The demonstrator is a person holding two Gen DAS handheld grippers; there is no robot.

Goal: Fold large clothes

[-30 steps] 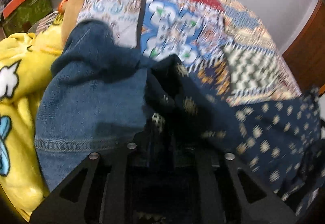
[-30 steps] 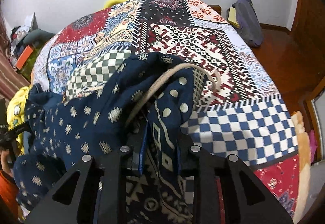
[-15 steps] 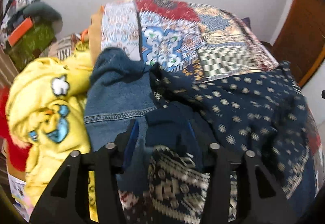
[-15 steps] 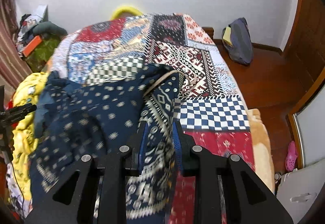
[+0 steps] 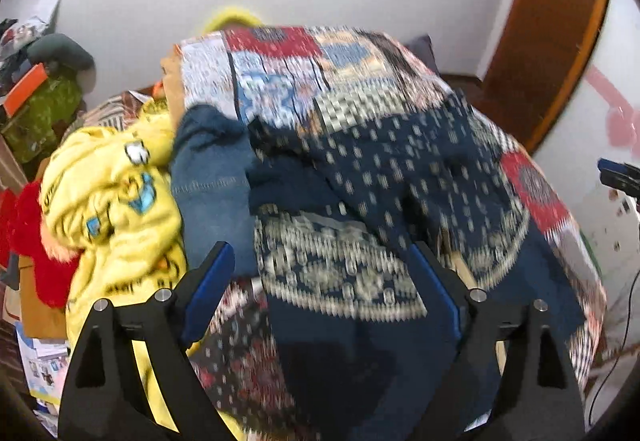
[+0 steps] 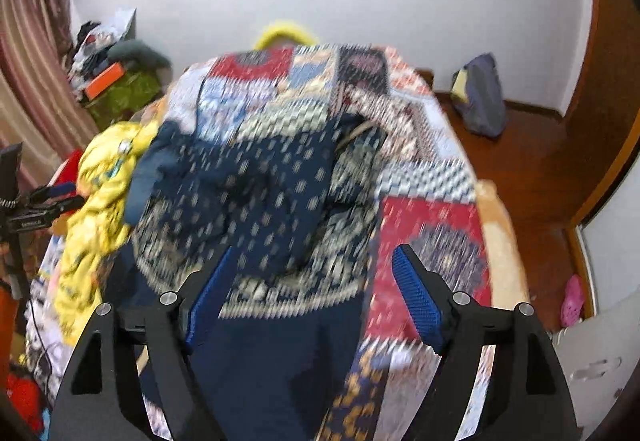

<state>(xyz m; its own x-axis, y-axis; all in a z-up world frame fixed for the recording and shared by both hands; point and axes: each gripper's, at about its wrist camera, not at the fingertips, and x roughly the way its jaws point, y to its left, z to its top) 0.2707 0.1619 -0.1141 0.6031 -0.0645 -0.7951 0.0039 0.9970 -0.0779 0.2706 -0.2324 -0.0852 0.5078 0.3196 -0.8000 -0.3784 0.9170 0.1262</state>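
A large navy garment [image 5: 384,177] with pale dots and a patterned cream border lies crumpled on the patchwork bedspread [image 5: 280,53]; it also shows in the right wrist view [image 6: 272,197]. My left gripper [image 5: 324,281] is open above its near border, holding nothing. My right gripper [image 6: 312,281] is open above the same border, holding nothing. Both views are blurred by motion.
A blue denim garment [image 5: 212,177] and a yellow printed garment [image 5: 108,185] lie left of the navy one. A red fluffy item [image 5: 28,233] sits at the bed's left edge. Cluttered shelves [image 6: 112,77] stand at left. A bag [image 6: 480,97] rests on the wooden floor.
Both grippers have opened and let go of the navy garment, which has dropped onto the bed. Both grippers have pulled back and up.
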